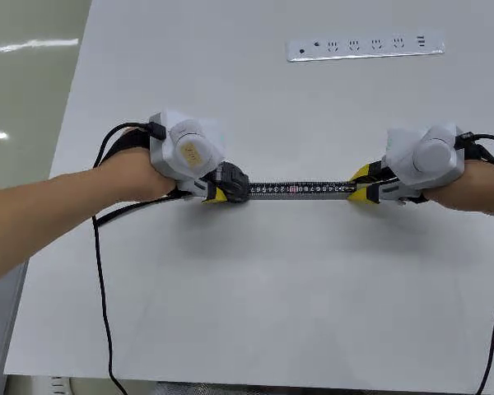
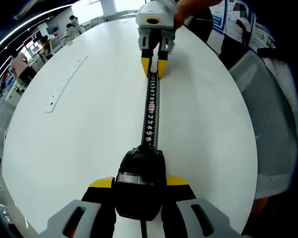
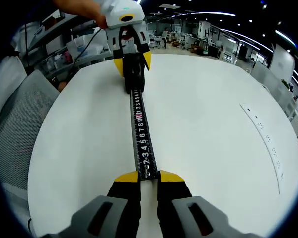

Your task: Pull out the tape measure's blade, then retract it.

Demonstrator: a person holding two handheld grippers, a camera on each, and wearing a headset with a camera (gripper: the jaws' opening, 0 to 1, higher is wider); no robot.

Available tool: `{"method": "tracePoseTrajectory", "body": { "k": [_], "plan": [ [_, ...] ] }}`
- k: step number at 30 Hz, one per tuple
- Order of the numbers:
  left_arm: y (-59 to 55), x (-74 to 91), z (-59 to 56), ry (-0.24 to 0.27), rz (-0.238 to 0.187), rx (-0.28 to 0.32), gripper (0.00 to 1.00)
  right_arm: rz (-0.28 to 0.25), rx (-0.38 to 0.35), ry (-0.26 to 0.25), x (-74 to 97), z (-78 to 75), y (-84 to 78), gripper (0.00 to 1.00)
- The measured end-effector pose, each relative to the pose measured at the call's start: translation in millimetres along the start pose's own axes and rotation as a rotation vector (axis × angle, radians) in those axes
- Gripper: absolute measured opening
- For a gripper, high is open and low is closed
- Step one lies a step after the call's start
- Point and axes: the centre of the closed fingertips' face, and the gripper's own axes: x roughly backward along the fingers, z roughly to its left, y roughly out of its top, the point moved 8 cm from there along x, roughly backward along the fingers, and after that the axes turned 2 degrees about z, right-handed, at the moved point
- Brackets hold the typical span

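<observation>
White workbench [image 1: 272, 313]: left gripper [image 2: 139, 181] fingers gripping tape measure [image 1: 233, 183], right gripper [image 3: 149, 177] fingers pinching blade [image 3: 141, 141], numerals seemingly 2–9

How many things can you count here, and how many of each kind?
tape measure: 1
power strip: 1
grippers: 2, the left gripper and the right gripper
total: 4

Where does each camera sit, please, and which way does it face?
Head view: on the headset, facing down at the table; both forearms show.
Left gripper view: on the left gripper, facing along the blade toward the right gripper; own jaws clamp the tape measure's case.
Right gripper view: on the right gripper, facing back toward the case; own jaws pinch the blade.
Shared: the blade.
</observation>
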Motion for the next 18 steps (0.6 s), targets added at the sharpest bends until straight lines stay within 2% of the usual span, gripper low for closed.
{"method": "tracePoseTrajectory", "body": {
  "k": [18],
  "plan": [
    [0.5, 0.5, -0.6, 0.001, 0.002, 0.001, 0.32, 0.018, -0.022, -0.004, 11.6, -5.1, -18.3, 0.1]
  ]
}}
